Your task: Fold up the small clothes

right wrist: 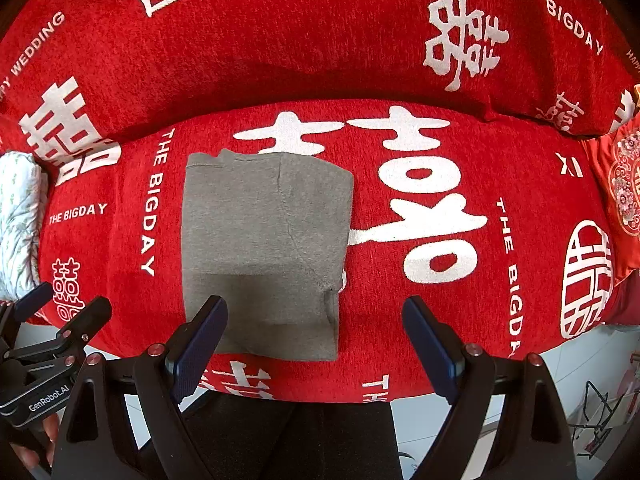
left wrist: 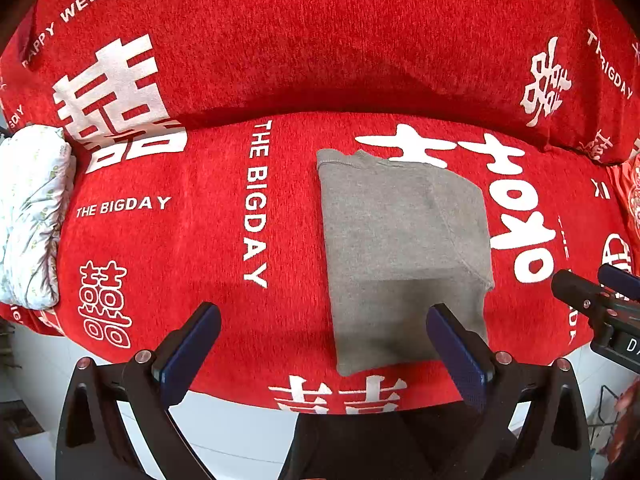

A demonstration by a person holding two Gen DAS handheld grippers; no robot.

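Note:
A grey garment (left wrist: pixel 404 248) lies folded into a flat rectangle on the red sofa seat (left wrist: pixel 200 240); the right wrist view shows the same garment (right wrist: pixel 264 248) left of centre. My left gripper (left wrist: pixel 324 320) hangs open above the seat's front edge, its right finger (left wrist: pixel 456 352) over the garment's near right corner, nothing between the pads. Over the garment's near edge, my right gripper (right wrist: pixel 316 316) also stands open and holds nothing, its left finger (right wrist: pixel 200 344) above the cloth. Each gripper shows at the edge of the other's view.
The sofa is covered in red cloth with white lettering, and its backrest (left wrist: pixel 320 40) rises behind. A pale patterned bundle (left wrist: pixel 32 216) lies at the seat's left end. A red patterned cushion (right wrist: pixel 624 184) sits at the right. White floor (left wrist: pixel 240 432) lies below the front edge.

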